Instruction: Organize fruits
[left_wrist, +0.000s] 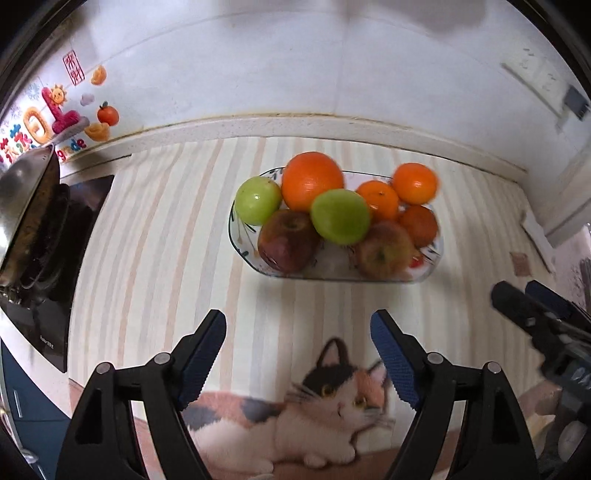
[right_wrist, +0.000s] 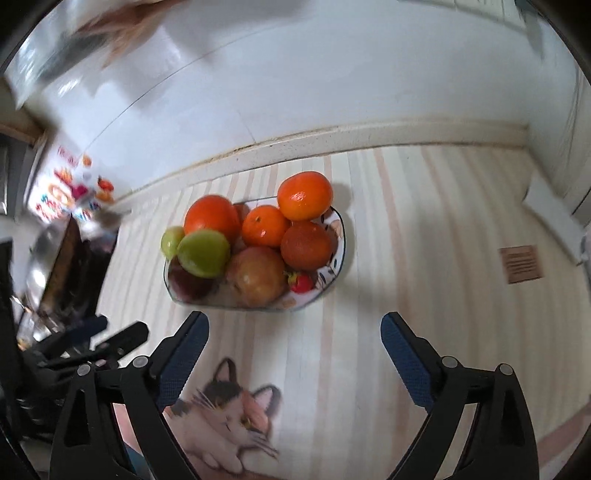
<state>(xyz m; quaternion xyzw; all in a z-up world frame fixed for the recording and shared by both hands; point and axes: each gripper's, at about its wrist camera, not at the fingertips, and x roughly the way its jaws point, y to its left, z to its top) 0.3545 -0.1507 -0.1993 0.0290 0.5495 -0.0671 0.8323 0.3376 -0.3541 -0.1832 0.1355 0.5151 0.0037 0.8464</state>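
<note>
We see the glass plate (left_wrist: 242, 254), near the rear edge of the striped mat (left_wrist: 147, 229), heaped with oranges (left_wrist: 312, 179), green apples (left_wrist: 340, 216), red apples (left_wrist: 288, 240) and a strawberry (right_wrist: 301, 282). The left gripper (left_wrist: 299, 350) and right gripper (right_wrist: 293, 347) hover with jaws spread and empty; we judge sorting not yet begun.

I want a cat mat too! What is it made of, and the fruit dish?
The mat looks like soft woven or printed cloth, matte with no glare. The dish seems to be clear glass or plastic with painted leaves: the stripes show through its shiny rim.
</note>
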